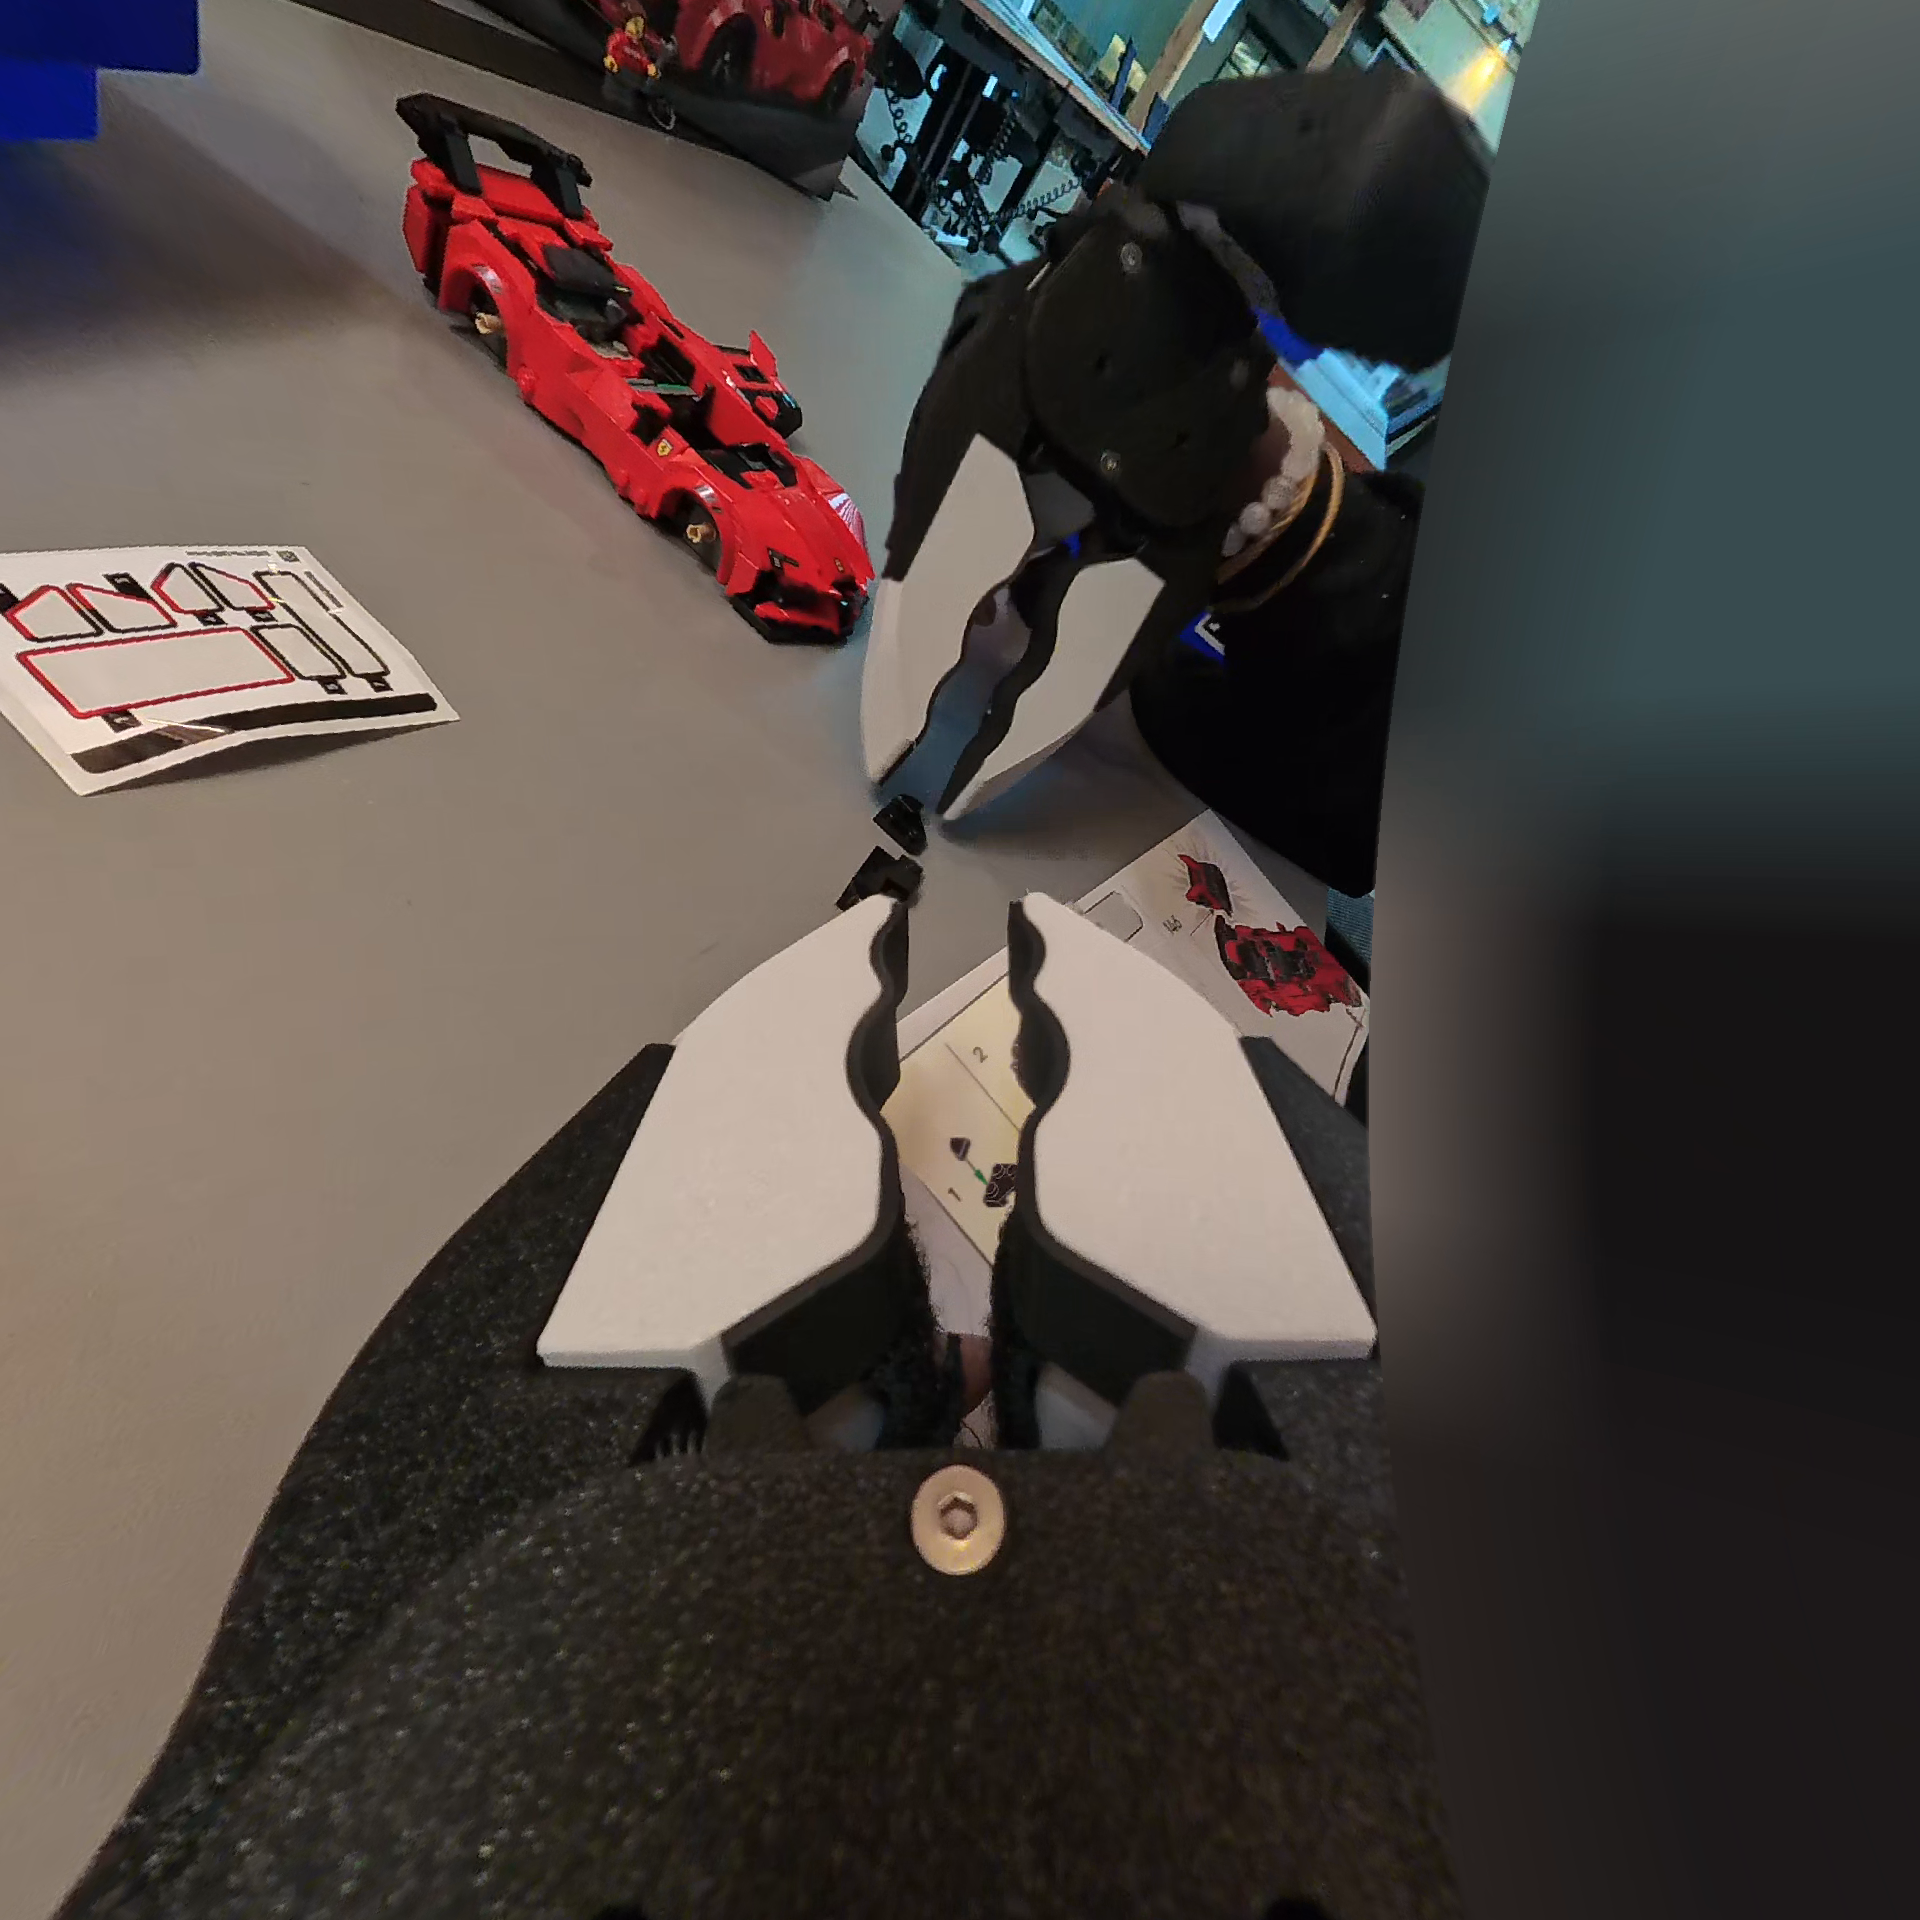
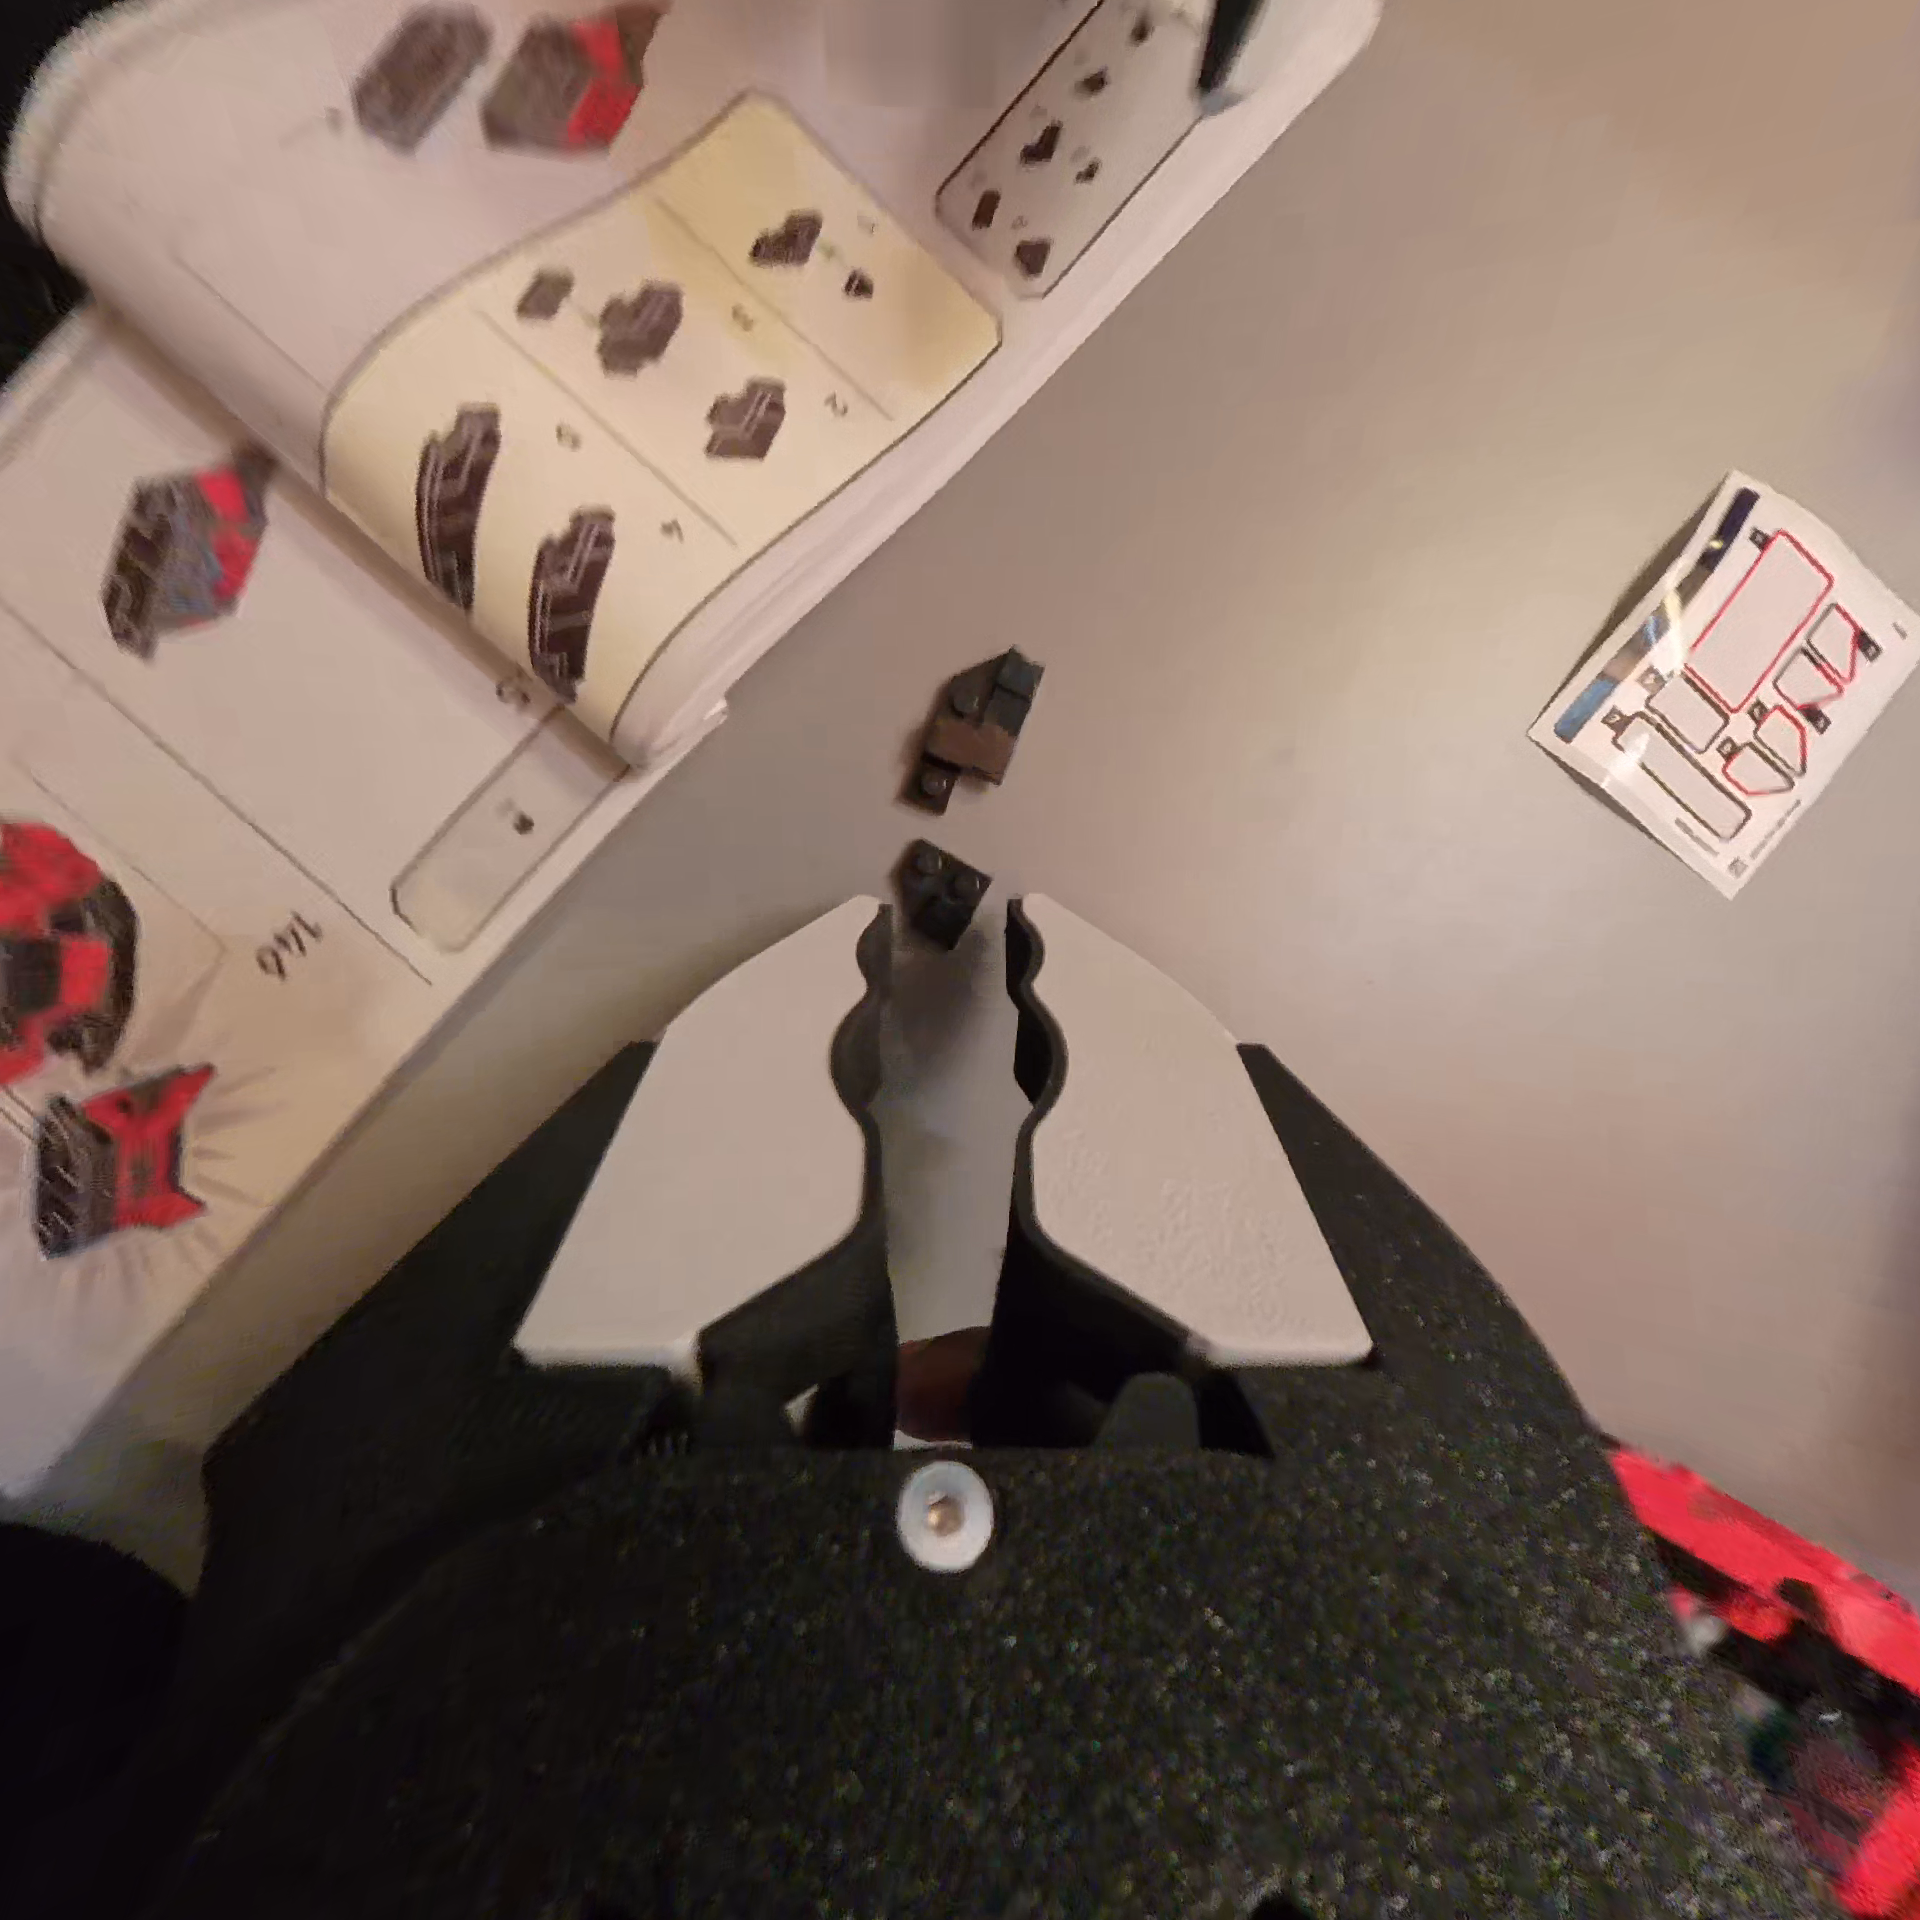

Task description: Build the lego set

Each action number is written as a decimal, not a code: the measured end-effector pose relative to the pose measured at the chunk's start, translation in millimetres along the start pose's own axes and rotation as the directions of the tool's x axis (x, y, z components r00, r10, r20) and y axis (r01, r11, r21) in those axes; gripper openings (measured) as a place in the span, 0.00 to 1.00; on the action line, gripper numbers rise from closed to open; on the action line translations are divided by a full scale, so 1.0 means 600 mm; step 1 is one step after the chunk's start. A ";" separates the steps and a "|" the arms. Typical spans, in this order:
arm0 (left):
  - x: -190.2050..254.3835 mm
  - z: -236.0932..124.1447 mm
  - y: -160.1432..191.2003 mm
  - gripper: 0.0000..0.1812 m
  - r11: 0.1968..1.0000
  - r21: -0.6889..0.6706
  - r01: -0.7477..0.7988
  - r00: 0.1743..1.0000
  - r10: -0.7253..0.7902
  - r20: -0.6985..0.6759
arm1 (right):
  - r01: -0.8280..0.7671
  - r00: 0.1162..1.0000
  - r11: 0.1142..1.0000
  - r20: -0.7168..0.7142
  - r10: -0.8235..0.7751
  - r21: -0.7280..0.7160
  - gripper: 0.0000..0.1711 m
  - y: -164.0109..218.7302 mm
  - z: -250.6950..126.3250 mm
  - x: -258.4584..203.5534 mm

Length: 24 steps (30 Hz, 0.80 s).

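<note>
Right wrist view: black piece [image 2: 945,891] between parted right gripper [image 2: 943,920] tips.

1. Table [image 1: 312,1039]: plain grey top with a matte surface, filling most of both views; it serves as the landmark for the items below.
2. Blue block [image 1: 94,52]: at the table's far left corner, cut off by the frame edge and blurred.
3. Box [image 1: 748,62]: dark, printed with a red car, standing along the table's far edge.
4. Black frames [image 1: 977,156]: beyond the table's far edge, with coiled cables hanging from them.
5. Desks [image 1: 1060,62]: pale tops, farther behind the table, receding in a row.
</note>
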<state>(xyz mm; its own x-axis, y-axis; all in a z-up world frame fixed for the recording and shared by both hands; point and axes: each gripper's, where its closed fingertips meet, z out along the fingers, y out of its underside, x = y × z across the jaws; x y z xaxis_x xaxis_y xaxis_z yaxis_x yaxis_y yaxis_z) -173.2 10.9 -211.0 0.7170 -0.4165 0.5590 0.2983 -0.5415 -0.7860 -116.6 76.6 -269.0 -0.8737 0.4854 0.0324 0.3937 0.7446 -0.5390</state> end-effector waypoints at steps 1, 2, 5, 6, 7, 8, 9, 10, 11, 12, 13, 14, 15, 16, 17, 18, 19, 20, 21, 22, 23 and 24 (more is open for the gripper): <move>-0.001 0.000 0.001 0.10 1.000 -0.003 -0.004 1.000 0.004 0.005 | -0.056 0.998 0.998 0.002 0.056 0.022 0.14 -0.006 0.000 -0.001; -0.001 0.000 0.002 0.10 1.000 -0.005 -0.006 1.000 0.006 0.008 | -0.117 0.993 0.993 0.006 0.117 0.035 0.15 -0.008 0.000 -0.002; -0.001 0.001 0.003 0.10 1.000 -0.003 -0.004 1.000 0.004 0.006 | -0.237 0.971 0.971 0.023 0.237 0.027 0.18 -0.009 0.003 -0.008; -0.002 0.001 0.003 0.10 1.000 -0.003 -0.002 1.000 0.002 0.007 | -0.251 0.968 0.968 0.011 0.251 0.021 0.17 -0.009 0.005 -0.007; -0.002 0.002 0.004 0.10 1.000 -0.003 0.000 1.000 0.000 0.007 | -0.253 0.967 0.967 -0.007 0.253 0.005 0.16 -0.008 0.007 -0.006; -0.002 0.002 0.004 0.10 1.000 -0.003 0.001 1.000 -0.001 0.008 | -0.251 0.968 0.968 -0.029 0.251 -0.019 0.15 -0.003 0.009 -0.004; -0.002 0.002 0.005 0.10 1.000 -0.002 0.002 1.000 -0.002 0.008 | -0.247 0.968 0.968 -0.049 0.245 -0.044 0.15 0.001 0.012 -0.003; -0.002 0.002 0.005 0.10 1.000 -0.001 0.002 1.000 -0.002 0.008 | -0.236 0.970 0.971 -0.061 0.233 -0.046 0.14 0.000 0.012 -0.002; -0.001 0.003 0.005 0.10 1.000 -0.001 0.002 1.000 -0.002 0.008 | -0.227 0.973 0.972 -0.062 0.223 -0.063 0.12 0.003 0.012 -0.002; -0.001 0.003 0.006 0.10 1.000 -0.002 0.001 1.000 -0.001 0.008 | -0.206 0.978 0.976 -0.060 0.202 -0.069 0.09 0.003 0.012 -0.003; 0.000 0.003 0.007 0.10 1.000 -0.003 0.000 1.000 0.000 0.008 | -0.177 0.983 0.981 -0.059 0.173 -0.075 0.09 0.005 0.011 -0.004; 0.000 0.003 0.008 0.10 1.000 -0.005 -0.002 1.000 0.002 0.009 | -0.150 0.988 0.985 -0.058 0.146 -0.080 0.09 0.006 0.011 -0.005; 0.000 0.003 0.009 0.10 1.000 -0.006 -0.003 1.000 0.003 0.010 | -0.126 0.991 0.988 -0.053 0.122 -0.085 0.09 0.008 0.010 -0.006; 0.001 0.002 0.009 0.10 1.000 -0.007 -0.004 1.000 0.004 0.010 | -0.105 0.994 0.991 -0.047 0.101 -0.088 0.09 0.009 0.009 -0.007; 0.001 0.002 0.010 0.10 1.000 -0.009 -0.006 1.000 0.006 0.010 | -0.086 0.996 0.992 -0.041 0.082 -0.090 0.09 0.010 0.008 -0.007; 0.002 0.002 0.011 0.10 1.000 -0.012 -0.008 1.000 0.008 0.011 | -0.066 0.997 0.994 -0.035 0.063 -0.091 0.09 0.011 0.007 -0.008; 0.002 0.001 0.012 0.10 1.000 -0.015 -0.010 1.000 0.010 0.012 | -0.048 0.999 0.995 -0.030 0.045 -0.090 0.09 0.011 0.007 -0.008; 0.002 0.001 0.014 0.10 1.000 -0.018 -0.012 1.000 0.012 0.013 | -0.030 0.999 0.995 -0.025 0.028 -0.093 0.09 0.011 0.007 -0.009; 0.003 0.001 0.015 0.10 1.000 -0.022 -0.016 1.000 0.016 0.014 | -0.013 1.000 0.995 -0.023 0.011 -0.098 0.09 0.011 0.007 -0.009; 0.003 0.001 0.016 0.10 0.999 -0.027 -0.021 1.000 0.022 0.015 | 0.002 1.000 0.994 -0.024 -0.005 -0.106 0.10 0.012 0.006 -0.009; 0.004 0.001 0.018 0.10 0.999 -0.032 -0.028 0.999 0.028 0.016 | 0.013 0.999 0.993 -0.028 -0.016 -0.114 0.12 0.012 0.006 -0.008; 0.005 0.001 0.020 0.10 0.999 -0.039 -0.034 0.999 0.034 0.016 | 0.018 0.999 0.992 -0.032 -0.022 -0.123 0.14 0.013 0.005 -0.007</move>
<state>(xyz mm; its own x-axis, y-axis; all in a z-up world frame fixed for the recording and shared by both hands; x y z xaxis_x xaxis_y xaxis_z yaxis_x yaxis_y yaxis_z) -167.2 3.4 -218.7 0.7370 -0.4229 0.5273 0.2494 -0.5549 -0.7937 -110.5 79.0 -275.8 -0.8725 0.4833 0.0711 0.4103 0.8040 -0.4303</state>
